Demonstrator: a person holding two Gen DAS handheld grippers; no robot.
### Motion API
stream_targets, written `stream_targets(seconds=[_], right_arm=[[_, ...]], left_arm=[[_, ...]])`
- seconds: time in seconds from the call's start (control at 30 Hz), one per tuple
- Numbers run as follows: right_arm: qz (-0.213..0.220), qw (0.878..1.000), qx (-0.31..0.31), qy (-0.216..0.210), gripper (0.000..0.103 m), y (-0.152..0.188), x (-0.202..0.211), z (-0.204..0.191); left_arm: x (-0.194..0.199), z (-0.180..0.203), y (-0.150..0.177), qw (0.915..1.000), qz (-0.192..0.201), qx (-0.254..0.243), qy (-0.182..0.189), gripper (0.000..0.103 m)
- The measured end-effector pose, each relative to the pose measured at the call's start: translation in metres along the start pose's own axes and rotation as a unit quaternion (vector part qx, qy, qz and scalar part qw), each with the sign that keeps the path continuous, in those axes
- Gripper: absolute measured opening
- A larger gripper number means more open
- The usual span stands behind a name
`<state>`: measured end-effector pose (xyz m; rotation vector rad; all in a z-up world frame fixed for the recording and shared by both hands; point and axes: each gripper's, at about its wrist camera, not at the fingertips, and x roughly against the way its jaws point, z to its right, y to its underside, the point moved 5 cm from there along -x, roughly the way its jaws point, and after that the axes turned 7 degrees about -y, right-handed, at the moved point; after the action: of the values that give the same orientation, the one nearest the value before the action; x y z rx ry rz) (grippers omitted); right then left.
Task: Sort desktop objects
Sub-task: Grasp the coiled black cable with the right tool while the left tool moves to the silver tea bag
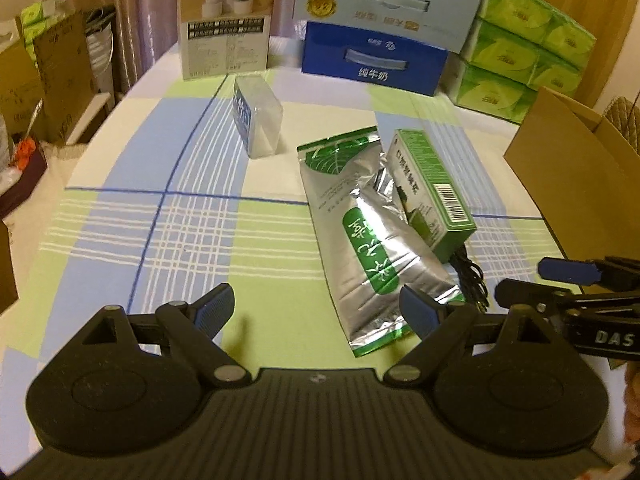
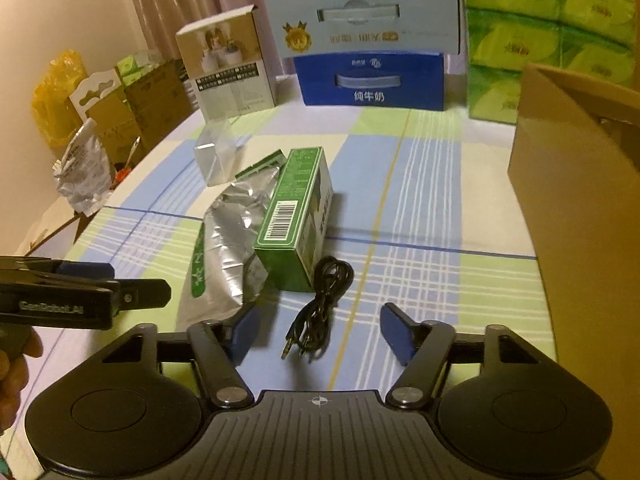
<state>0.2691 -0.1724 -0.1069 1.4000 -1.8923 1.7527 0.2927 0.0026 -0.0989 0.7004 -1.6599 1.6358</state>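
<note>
Desktop things lie in a small bunch in the middle of the checked blue, green and white tablecloth (image 1: 192, 216). A shiny silver tea bag with green labels (image 1: 360, 240) lies flat. A long green cardboard box with a barcode (image 2: 294, 216) leans on the bag's right side and touches it. A black coiled cable (image 2: 320, 300) lies just beside the near end of that box, with bare cloth on its right. A clear plastic box with a blue label (image 1: 258, 120) stands alone farther back, well apart from the bunch.

The left gripper (image 1: 320, 312) hangs over the near part of the cloth. Its jaws are wide apart and hold nothing; its right finger sits in front of the bag's near corner. The right gripper (image 2: 320, 334) has its jaws partly apart, with the cable's plug end between them, and the pads do not press on it.

A big brown cardboard carton (image 2: 580, 184) stands at the right edge. A blue milk box (image 2: 370, 80) and green tissue packs (image 1: 520, 48) line the far edge. Much open cloth lies on the left.
</note>
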Motion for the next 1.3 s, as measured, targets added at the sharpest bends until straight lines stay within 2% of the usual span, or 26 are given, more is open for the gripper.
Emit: stream_targets(seconds=[0.13,0.4,0.47,0.53,0.6,0.87,1.07,1.2,1.27,1.3], right_arm=[[-0.006,1.000,0.000,0.004,0.042,-0.003,-0.011,0.003],[-0.028,1.000,0.010,0.000,0.039,-0.003,-0.029,0.001],[-0.034,0.999,0.013,0.003,0.034,-0.002,-0.032,0.002],[-0.037,0.999,0.014,0.010,0.021,-0.002,-0.033,0.004],[-0.038,0.999,0.010,0.021,0.013,-0.002,-0.030,0.008],[-0.037,0.999,-0.004,0.031,0.013,-0.003,-0.026,0.017],[-0.035,0.999,0.007,0.034,0.013,-0.003,-0.028,0.014],[-0.037,0.999,0.012,0.032,0.013,-0.001,-0.030,0.013],[-0.038,0.998,0.018,0.035,0.013,0.000,-0.030,0.012],[-0.038,0.998,0.019,0.035,0.013,0.000,-0.030,0.011]], left_arm=[[-0.002,0.001,-0.006,0.9999,0.006,0.006,0.009,0.087],[-0.018,0.006,-0.014,0.9995,-0.004,0.020,0.025,0.087],[-0.021,0.009,-0.016,0.9991,-0.006,0.022,0.035,0.087],[-0.025,0.014,-0.017,0.9988,-0.008,0.022,0.043,0.087],[-0.030,0.018,-0.019,0.9985,-0.010,0.020,0.050,0.087],[-0.051,0.021,-0.022,0.9946,-0.033,0.051,0.084,0.088],[-0.062,0.021,-0.027,0.9933,-0.040,0.062,0.089,0.088],[-0.067,0.022,-0.032,0.9942,-0.041,0.052,0.085,0.087],[-0.067,0.024,-0.032,0.9950,-0.044,0.037,0.082,0.082],[-0.067,0.026,-0.032,0.9953,-0.045,0.027,0.081,0.071]])
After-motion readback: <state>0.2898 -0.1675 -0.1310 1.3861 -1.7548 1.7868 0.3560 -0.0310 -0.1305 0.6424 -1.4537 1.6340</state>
